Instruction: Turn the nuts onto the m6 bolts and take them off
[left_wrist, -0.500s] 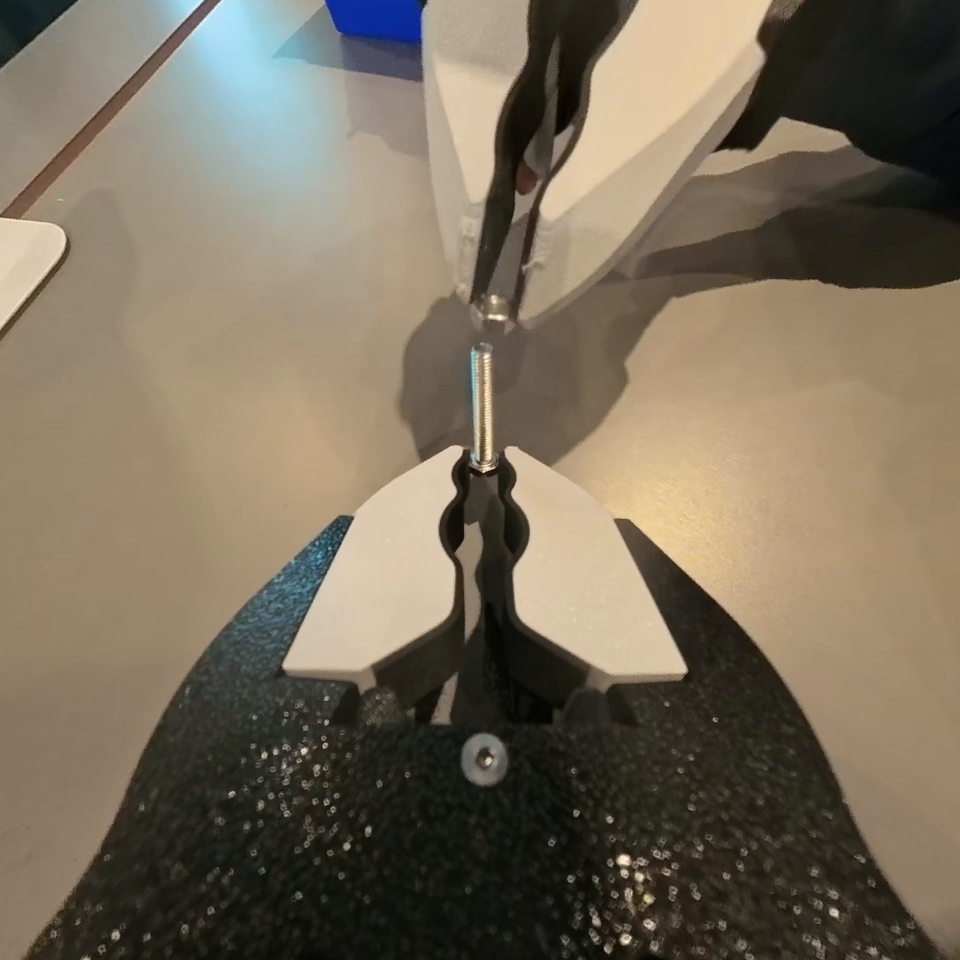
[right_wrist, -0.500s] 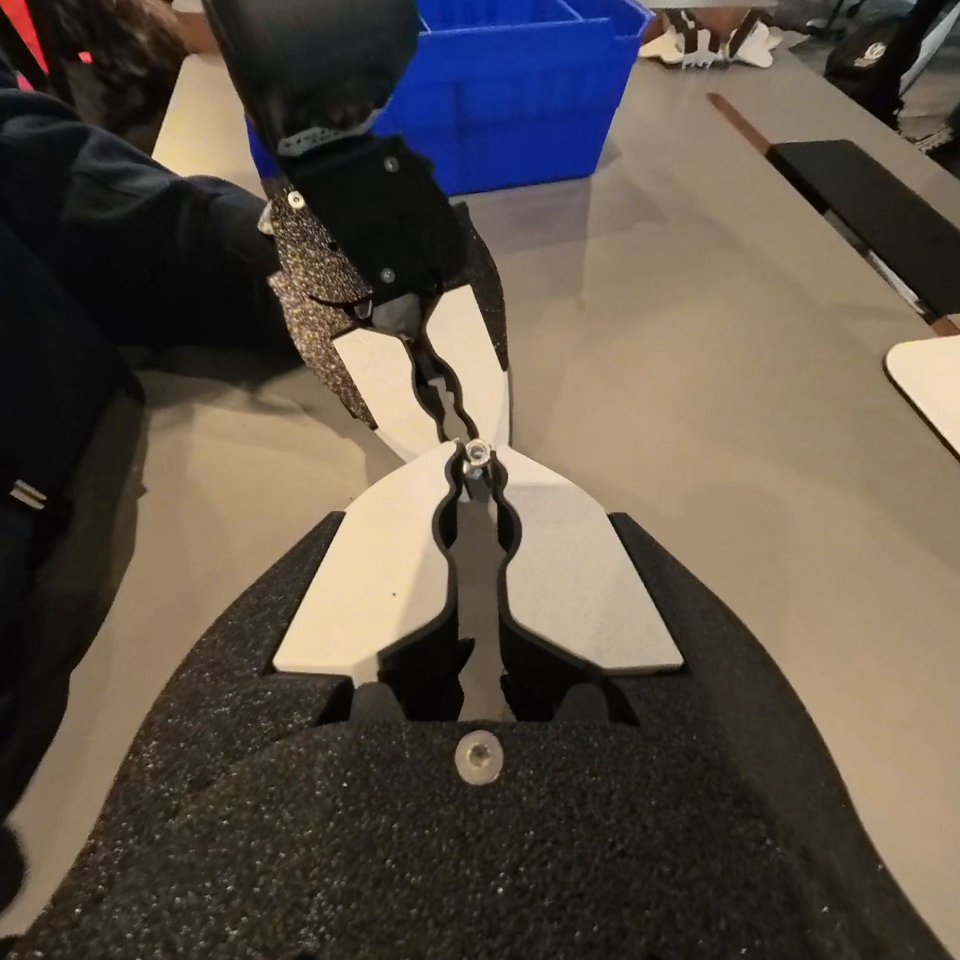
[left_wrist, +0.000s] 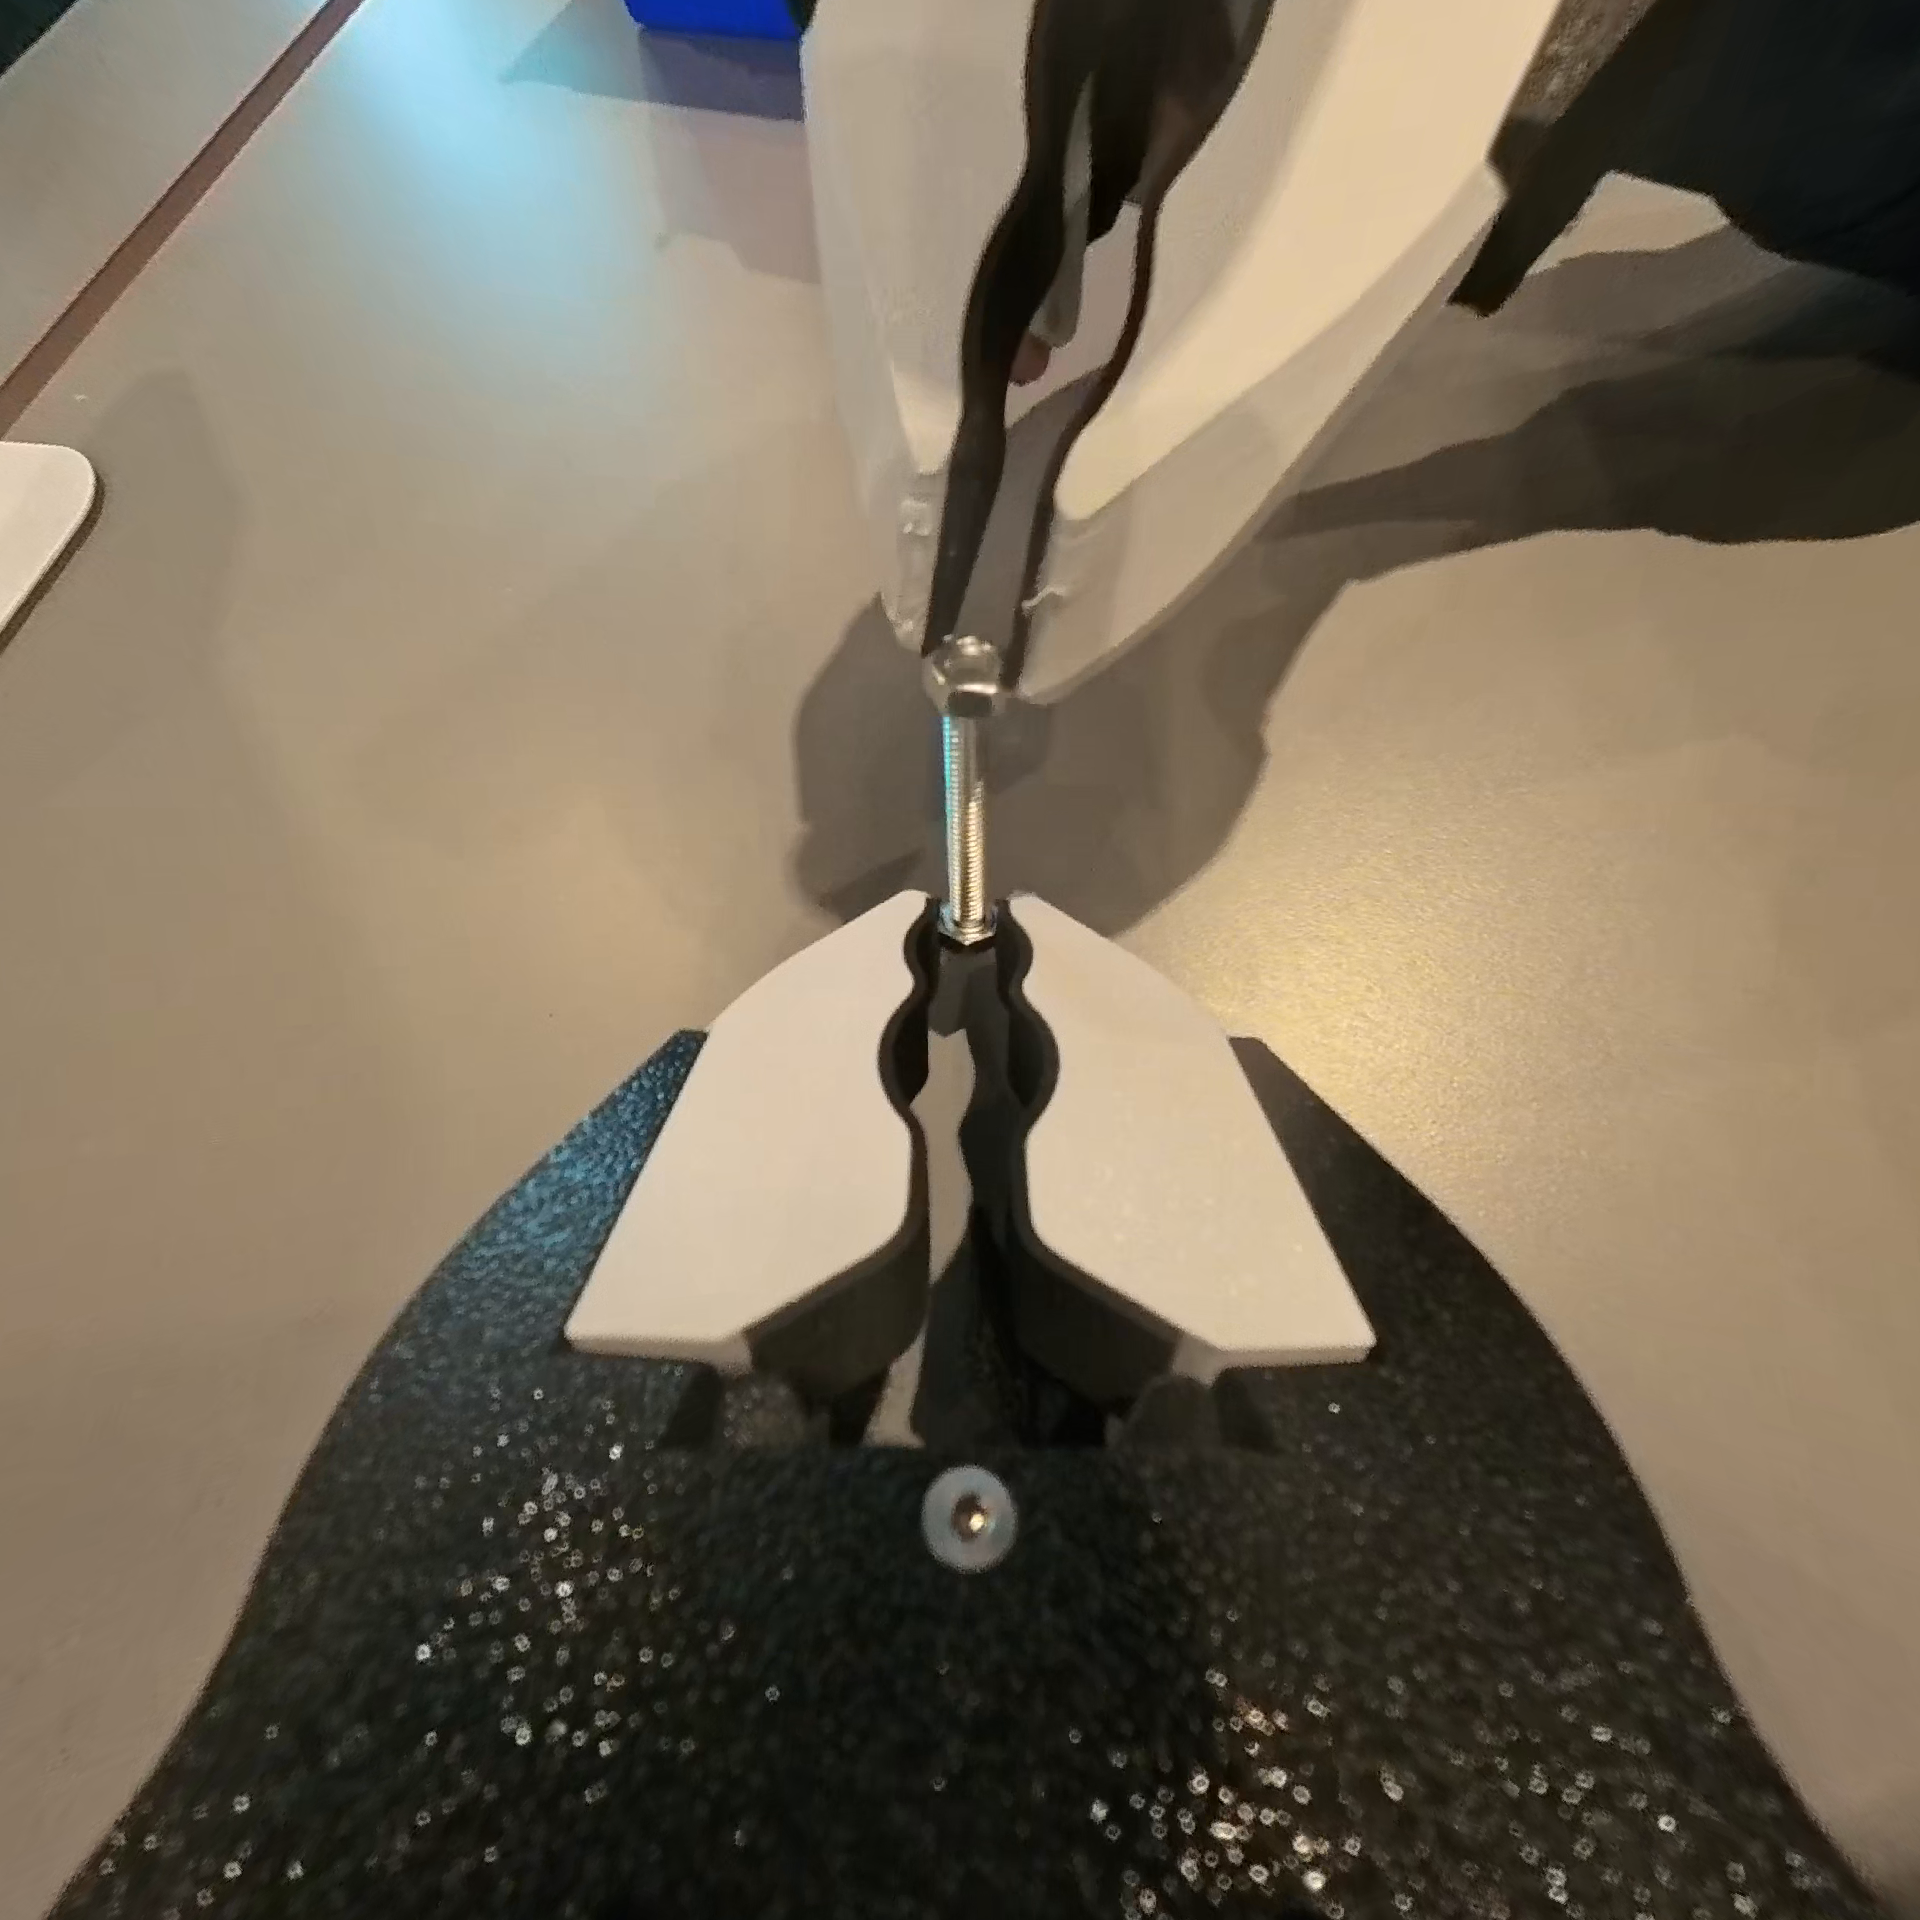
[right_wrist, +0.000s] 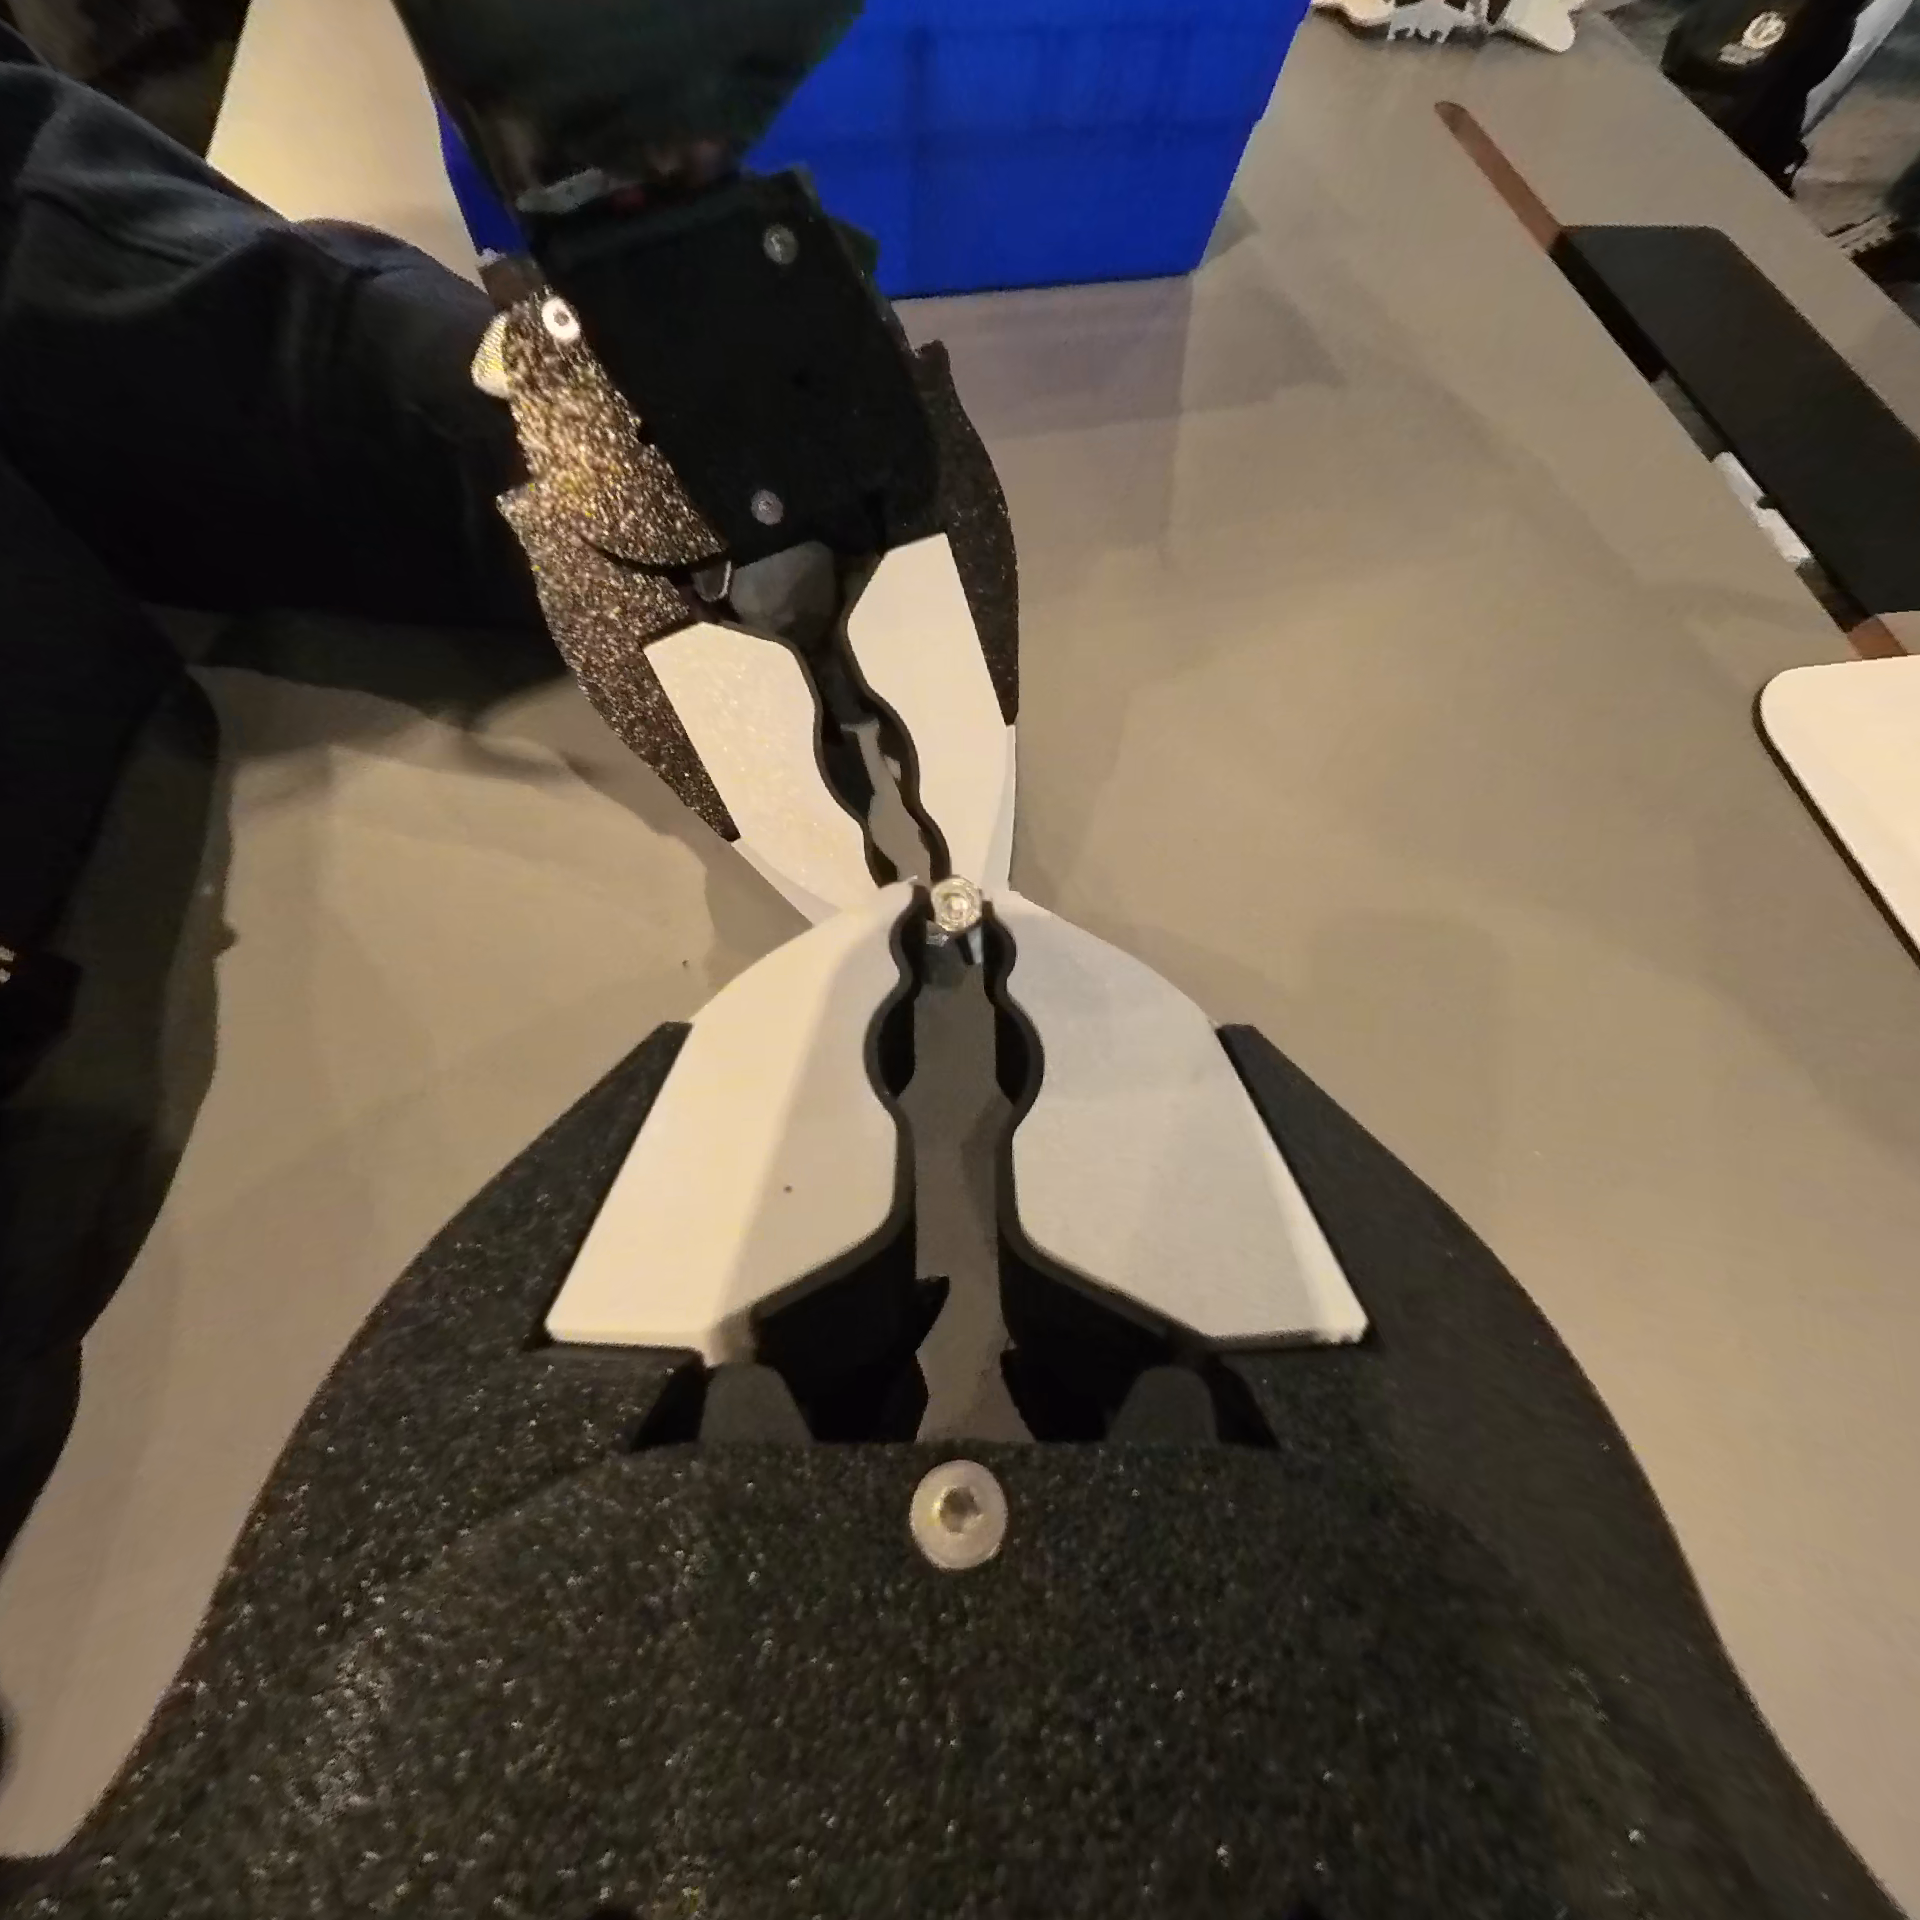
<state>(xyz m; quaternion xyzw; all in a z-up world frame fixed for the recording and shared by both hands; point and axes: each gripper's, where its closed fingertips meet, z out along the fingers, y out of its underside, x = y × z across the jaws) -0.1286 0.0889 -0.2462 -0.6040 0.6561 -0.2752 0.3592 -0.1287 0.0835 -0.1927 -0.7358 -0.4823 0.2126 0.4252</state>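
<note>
Left wrist view: my left tool (left_wrist: 964, 920) is gripping the bolt (left_wrist: 962, 821) by its head end, nearly closed, shank pointing toward 12 o'clock over the grey bench (left_wrist: 416, 727). My right tool (left_wrist: 971, 665) is coming in from 12 o'clock, pinching the nut (left_wrist: 964, 670), which is touching the bolt's tip.

Right wrist view: my right tool (right_wrist: 954, 914) is clamping the nut (right_wrist: 954, 906) at its tips. My left tool (right_wrist: 920, 868) is meeting it from 11 o'clock. A blue bin (right_wrist: 1039, 156) is sitting at 12 o'clock.
</note>
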